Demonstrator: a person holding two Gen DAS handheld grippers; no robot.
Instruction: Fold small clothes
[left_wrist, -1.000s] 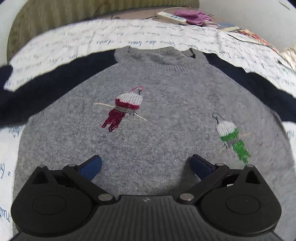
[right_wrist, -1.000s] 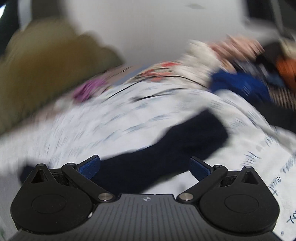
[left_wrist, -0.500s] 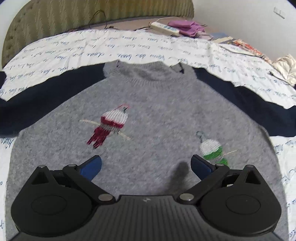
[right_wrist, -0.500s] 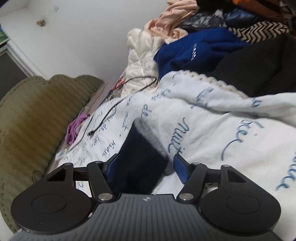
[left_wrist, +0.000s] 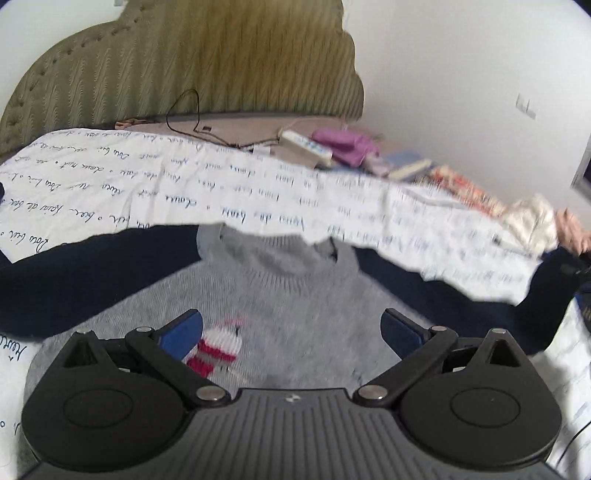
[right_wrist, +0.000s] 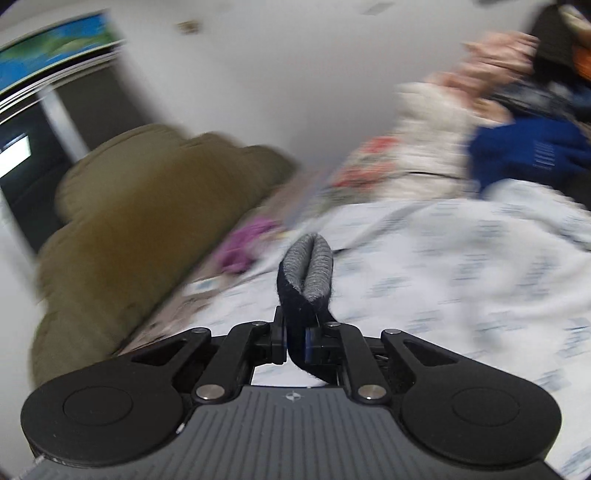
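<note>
A small grey sweater (left_wrist: 295, 306) with navy sleeves and an embroidered red bird (left_wrist: 218, 347) lies flat, front up, on a white bedspread with blue writing (left_wrist: 184, 192). My left gripper (left_wrist: 291, 332) is open and empty, low over the sweater's chest below the collar. My right gripper (right_wrist: 295, 339) is shut on the navy sleeve cuff (right_wrist: 306, 273), whose grey ribbed end sticks up between the fingers, lifted off the bedspread (right_wrist: 461, 277). In the left wrist view the right sleeve (left_wrist: 535, 295) rises at the far right.
An olive padded headboard (left_wrist: 184, 66) stands behind the bed. A power strip (left_wrist: 306, 146), a cable and a purple cloth (left_wrist: 343, 144) lie by it. A pile of clothes, with a blue garment (right_wrist: 528, 155), lies on the bed's right side.
My right gripper has shut on the sleeve cuff and lifted it. My left gripper has moved up the sweater toward the collar; the green bird has left its view.
</note>
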